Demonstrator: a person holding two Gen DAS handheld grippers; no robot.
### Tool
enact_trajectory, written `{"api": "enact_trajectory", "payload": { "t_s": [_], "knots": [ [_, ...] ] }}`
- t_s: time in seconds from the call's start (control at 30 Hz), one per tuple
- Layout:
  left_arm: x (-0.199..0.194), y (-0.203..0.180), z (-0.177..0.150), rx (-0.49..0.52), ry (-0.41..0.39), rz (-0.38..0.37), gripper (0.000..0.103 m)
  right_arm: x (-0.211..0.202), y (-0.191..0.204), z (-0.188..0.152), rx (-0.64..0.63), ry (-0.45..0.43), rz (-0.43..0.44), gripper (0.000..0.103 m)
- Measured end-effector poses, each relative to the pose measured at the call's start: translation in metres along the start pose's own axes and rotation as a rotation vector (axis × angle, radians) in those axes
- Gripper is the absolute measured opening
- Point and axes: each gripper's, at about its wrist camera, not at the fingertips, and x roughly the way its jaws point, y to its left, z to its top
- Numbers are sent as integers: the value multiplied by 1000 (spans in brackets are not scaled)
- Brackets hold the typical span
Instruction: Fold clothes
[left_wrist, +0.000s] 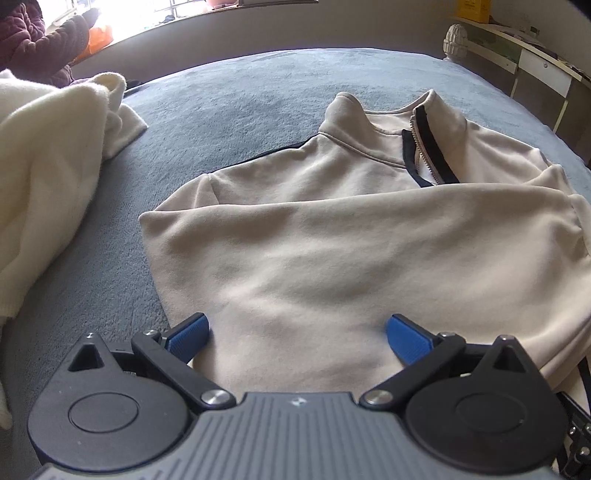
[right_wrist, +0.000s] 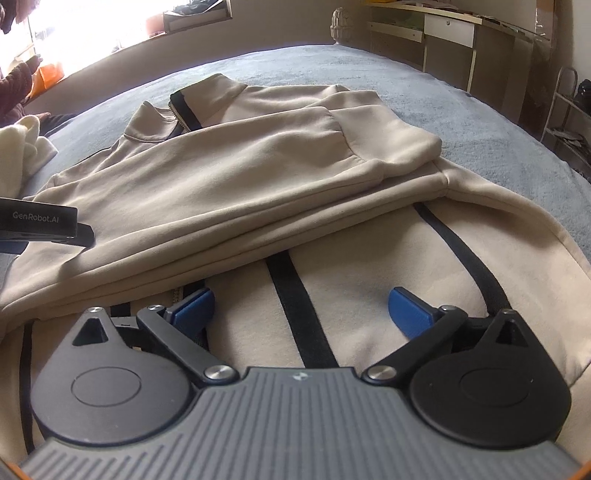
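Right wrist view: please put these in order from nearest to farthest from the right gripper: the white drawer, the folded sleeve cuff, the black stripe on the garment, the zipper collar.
1. black stripe, directly between the open fingers of the right gripper
2. folded sleeve cuff, ahead, to the right
3. zipper collar, farther ahead, to the left
4. white drawer, beyond the bed, upper right

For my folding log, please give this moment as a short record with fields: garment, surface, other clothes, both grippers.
garment: beige zip-collar top, sleeves folded across its body
surface: grey-blue bed cover
other clothes: cream garment beside the top, apart from it
left gripper: open, over the top's near edge
right gripper: open, over a black stripe
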Motion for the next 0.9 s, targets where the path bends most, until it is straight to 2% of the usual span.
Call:
{"api": "enact_trajectory", "payload": {
  "t_s": [0.13,0.43,0.57,0.7,0.9],
  "knots": [
    [-8,-1,-1,-41,-18,41,103,1,-1,-1,23,2,-7,102],
    [-28,5,17,-79,-151,26,103,1,-3,-1,42,-8,-3,102],
    [-33,4,26,-78,-197,-49,103,0,-3,-1,28,-7,0,102],
    [-41,8,23,-92,-303,-204,103,0,-3,-2,-14,-5,3,102],
    [-43,0,36,-82,-355,-254,103,-6,-10,8,-24,35,40,102]
  ]
}}
